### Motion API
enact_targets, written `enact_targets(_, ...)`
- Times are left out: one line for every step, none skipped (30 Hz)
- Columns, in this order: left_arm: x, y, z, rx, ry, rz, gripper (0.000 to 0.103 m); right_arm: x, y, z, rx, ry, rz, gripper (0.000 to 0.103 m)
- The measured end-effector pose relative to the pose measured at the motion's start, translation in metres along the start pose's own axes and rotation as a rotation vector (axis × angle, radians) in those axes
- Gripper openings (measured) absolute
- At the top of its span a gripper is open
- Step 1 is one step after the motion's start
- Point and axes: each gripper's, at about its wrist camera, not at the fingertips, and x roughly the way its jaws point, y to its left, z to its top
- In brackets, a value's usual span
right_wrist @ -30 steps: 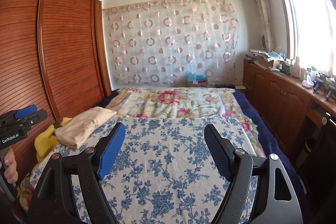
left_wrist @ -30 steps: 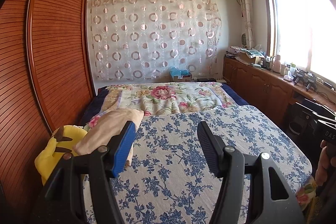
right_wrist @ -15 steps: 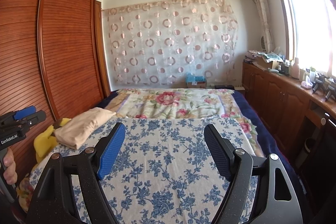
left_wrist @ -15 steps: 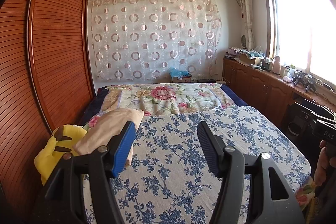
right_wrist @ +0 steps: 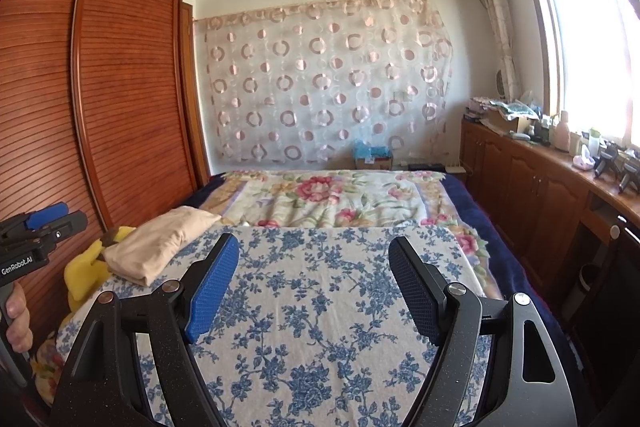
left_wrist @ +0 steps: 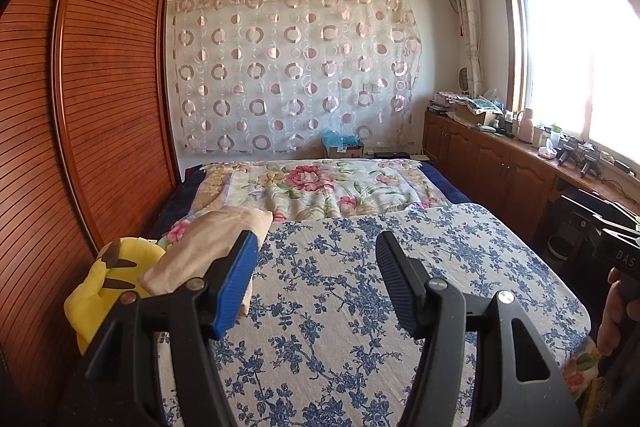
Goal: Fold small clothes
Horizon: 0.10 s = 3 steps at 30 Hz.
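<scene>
A folded beige garment (left_wrist: 208,247) lies at the left edge of the blue-flowered sheet (left_wrist: 352,291) on the bed; it also shows in the right wrist view (right_wrist: 160,247). My left gripper (left_wrist: 314,283) is open and empty, held above the sheet just right of the garment. My right gripper (right_wrist: 314,287) is open and empty above the middle of the sheet (right_wrist: 320,307). The left gripper's body (right_wrist: 36,239) shows at the far left of the right wrist view.
A yellow plush toy (left_wrist: 108,279) sits by the garment against the wooden wardrobe (left_wrist: 100,107). A floral quilt (left_wrist: 320,187) covers the far bed half. Wooden cabinets (left_wrist: 500,167) with clutter line the right wall under the window.
</scene>
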Motion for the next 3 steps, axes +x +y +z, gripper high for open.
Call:
enact_targets(-0.0011,-0.0003,0.0,0.0,0.0,-0.001,0.061,0.0001,0.0002,-0.0006,-0.001,-0.001,0.0,0.079)
enact_targets(0.0,0.0001,-0.0001,0.0,0.0,-0.001,0.061,0.0003,0.0002,-0.0005,-0.001,0.0,-0.002,0.079)
enact_targets(0.0001,0.0,-0.0003,0.0,0.0,0.0,0.061,-0.0001,-0.0001,-0.0004,-0.001,-0.001,-0.001,0.079)
